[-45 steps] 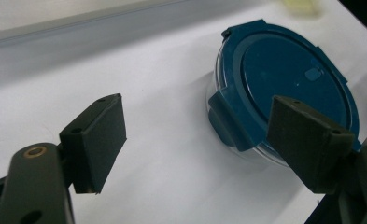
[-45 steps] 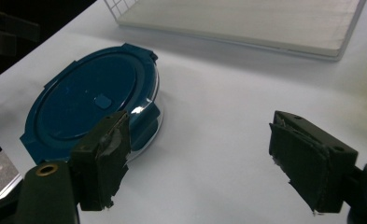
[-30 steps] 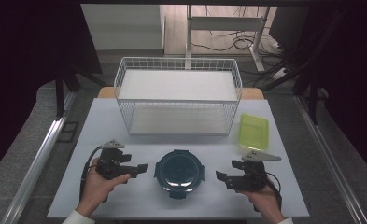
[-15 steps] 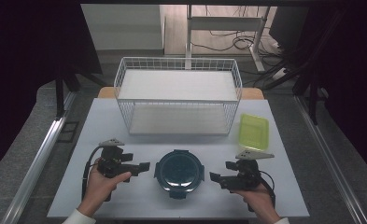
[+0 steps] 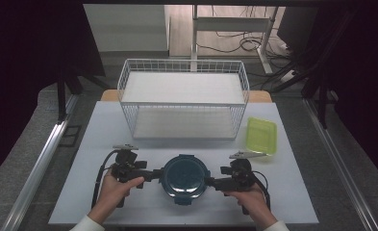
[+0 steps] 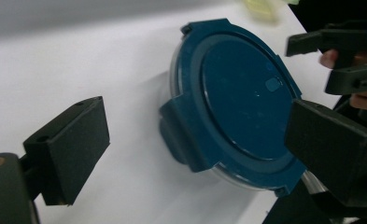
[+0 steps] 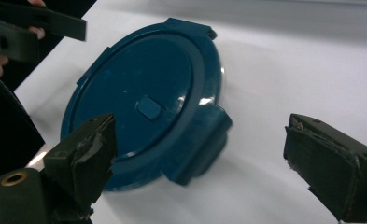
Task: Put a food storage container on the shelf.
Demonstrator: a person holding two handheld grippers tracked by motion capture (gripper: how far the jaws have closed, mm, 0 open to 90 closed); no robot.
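Observation:
A round container with a dark blue clip-on lid [image 5: 185, 175] sits at the table's front centre. My left gripper [image 5: 154, 174] is at its left side, jaws open and pointing at it. In the left gripper view the lid [image 6: 242, 93] and one of its side clips [image 6: 181, 140] lie between the spread jaws of the gripper [image 6: 197, 135]. My right gripper [image 5: 211, 182] is at the container's right side, also open. In the right gripper view the gripper [image 7: 200, 140] has the lid [image 7: 139, 93] ahead and a clip between its jaws. Neither gripper holds anything.
A white wire basket [image 5: 184, 96] stands behind the container at the back of the white table [image 5: 105, 125]. A yellow-green shallow tray [image 5: 261, 134] lies at the right, just behind my right gripper. The front table edge is close under the person's hands.
Both grippers have moved inward towards the container, the right one farther than the left. The container has stayed in place.

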